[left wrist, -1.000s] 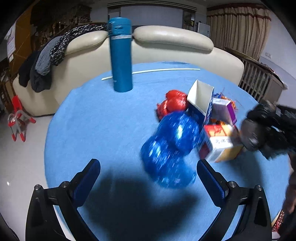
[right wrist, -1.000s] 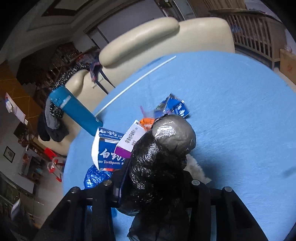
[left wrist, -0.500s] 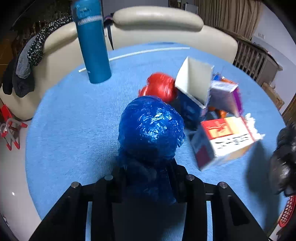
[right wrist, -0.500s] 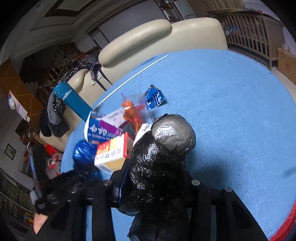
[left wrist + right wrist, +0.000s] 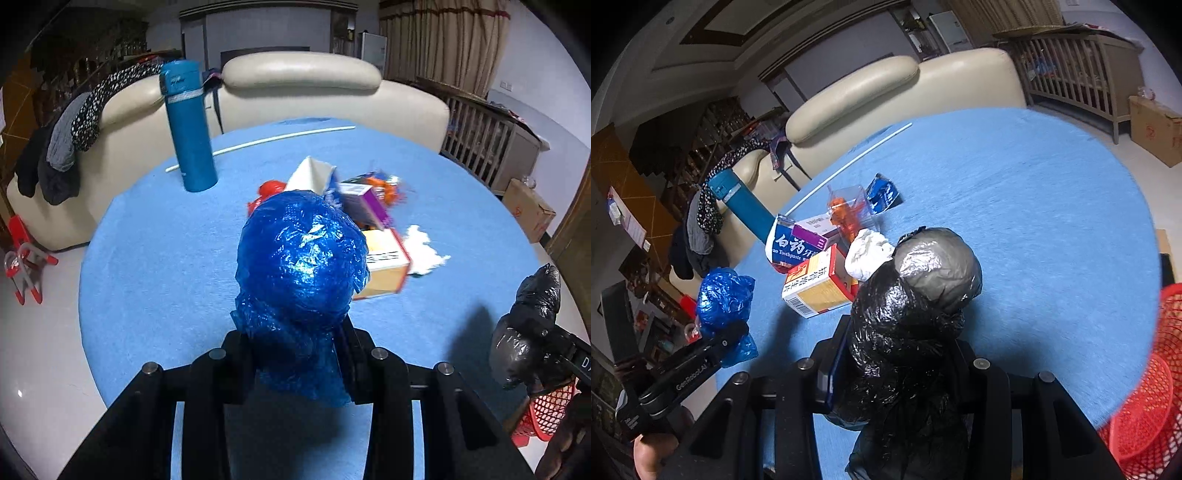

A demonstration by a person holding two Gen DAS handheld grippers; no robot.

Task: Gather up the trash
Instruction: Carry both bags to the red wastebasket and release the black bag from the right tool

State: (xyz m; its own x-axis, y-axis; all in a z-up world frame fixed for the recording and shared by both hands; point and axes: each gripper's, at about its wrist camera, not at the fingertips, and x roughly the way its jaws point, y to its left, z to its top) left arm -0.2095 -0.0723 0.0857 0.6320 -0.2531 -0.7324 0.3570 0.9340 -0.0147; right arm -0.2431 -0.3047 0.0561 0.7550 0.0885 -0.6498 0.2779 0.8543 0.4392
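Note:
My left gripper (image 5: 297, 354) is shut on a crumpled blue plastic bag (image 5: 301, 273) and holds it above the round blue table (image 5: 155, 236); the bag also shows in the right wrist view (image 5: 726, 295). My right gripper (image 5: 897, 365) is shut on a crumpled black plastic bag (image 5: 923, 291), also seen at the right edge of the left wrist view (image 5: 528, 325). A trash pile lies mid-table: a yellow carton (image 5: 816, 284), a toothpaste box (image 5: 792, 245), white tissue (image 5: 866, 251), a clear pack with orange contents (image 5: 849, 210), a red bag (image 5: 267, 190) and a small blue packet (image 5: 882, 192).
A red mesh basket (image 5: 1145, 391) stands by the table's near right edge. A tall teal flask (image 5: 188, 129) stands at the far left of the table, and a white stick (image 5: 258, 142) lies behind it. A cream sofa (image 5: 295, 85) is behind the table.
My left gripper closed on the blue bag and lifted it off the table. My right gripper, still holding the black bag, moved back toward the red basket.

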